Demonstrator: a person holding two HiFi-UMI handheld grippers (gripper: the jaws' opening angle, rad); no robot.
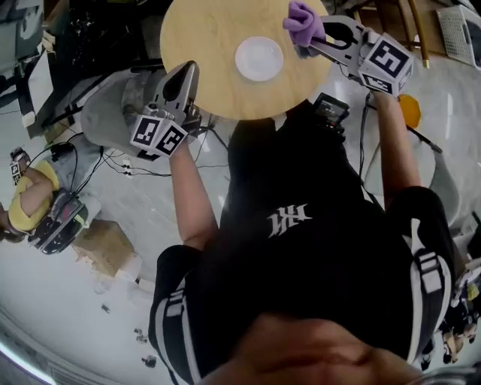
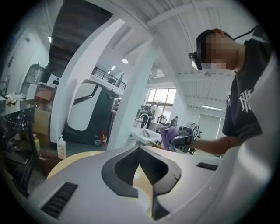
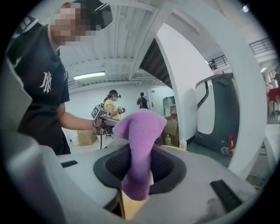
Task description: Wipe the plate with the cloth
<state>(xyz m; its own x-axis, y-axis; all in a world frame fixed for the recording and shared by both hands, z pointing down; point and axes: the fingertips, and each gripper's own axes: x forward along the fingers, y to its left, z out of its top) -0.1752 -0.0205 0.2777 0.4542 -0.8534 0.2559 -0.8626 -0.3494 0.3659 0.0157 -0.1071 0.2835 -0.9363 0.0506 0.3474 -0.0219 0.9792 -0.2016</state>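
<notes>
At table [image 1: 203, 45] | right claw [image 1: 303, 50] clamps cloth [image 1: 304, 19] | left claw [image 1: 189, 71] closed, empty | plate [image 1: 258, 58] central

Round desk [image 1: 203, 37], top centre: bare wood left of and below plate [image 1: 259, 58], free passage. Upper right blocked by right gripper [image 1: 310, 46] clamping cloth [image 1: 304, 21]; left gripper [image 1: 188, 73] at lower-left rim.

One round table [image 1: 203, 45], one white plate [image 1: 258, 58], one purple cloth [image 1: 304, 21], and two grippers: left gripper [image 1: 187, 72], right gripper [image 1: 307, 47].
</notes>
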